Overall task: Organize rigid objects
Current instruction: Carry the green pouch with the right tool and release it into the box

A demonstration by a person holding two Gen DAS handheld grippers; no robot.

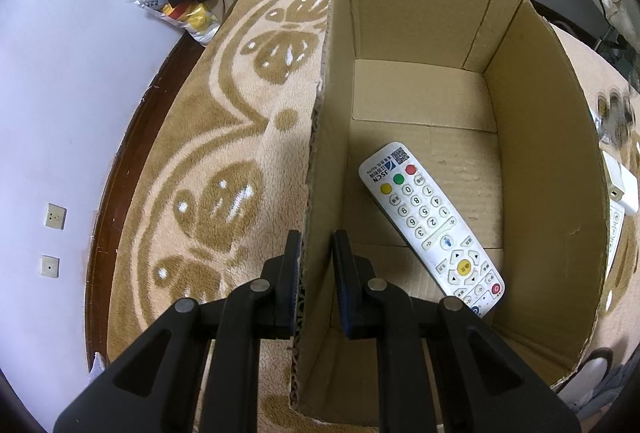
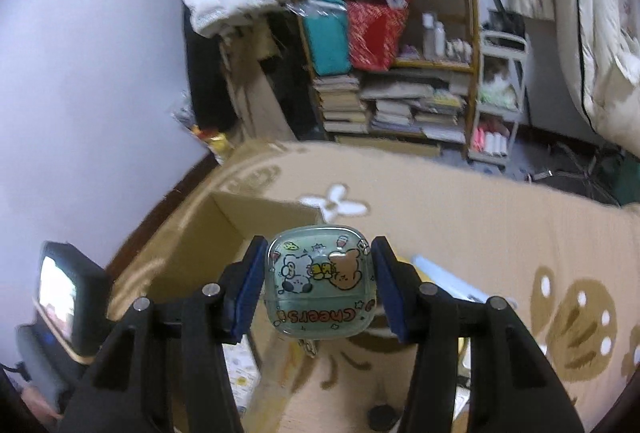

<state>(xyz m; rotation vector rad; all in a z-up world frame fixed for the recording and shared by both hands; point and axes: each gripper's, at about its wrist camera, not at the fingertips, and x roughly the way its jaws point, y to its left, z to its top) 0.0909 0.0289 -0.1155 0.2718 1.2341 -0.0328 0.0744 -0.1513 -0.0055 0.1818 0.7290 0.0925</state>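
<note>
An open brown corrugated cardboard box point(image 1: 540, 137) stands on a beige plush blanket with a tan floral pattern point(image 1: 224, 137), its left wall straddled by the left gripper point(image 1: 316, 253): one black finger sits outside the wall, the other inside, with a narrow gap showing between the inner finger and the cardboard, so the fingers are slightly apart rather than pressed tight. On the box floor lies a long white remote control with grey number keys and red, green and yellow round buttons point(image 1: 430, 227), angled diagonally, its "JSCN" end pointing away from the camera.

In the right wrist view, the right gripper point(image 2: 320, 281) hangs in the air above the blanket and near the box point(image 2: 224, 229), its blue-padded fingers point(image 2: 250, 285) clamped on either side of a small rounded pale-green translucent case printed with cartoon bears and the word "Cheers" point(image 2: 320, 283). A short metal chain dangles beneath the case. Behind, a wooden bookshelf stacked with books and bags point(image 2: 392, 81) stands against a lilac wall; the background is motion-blurred.
</note>
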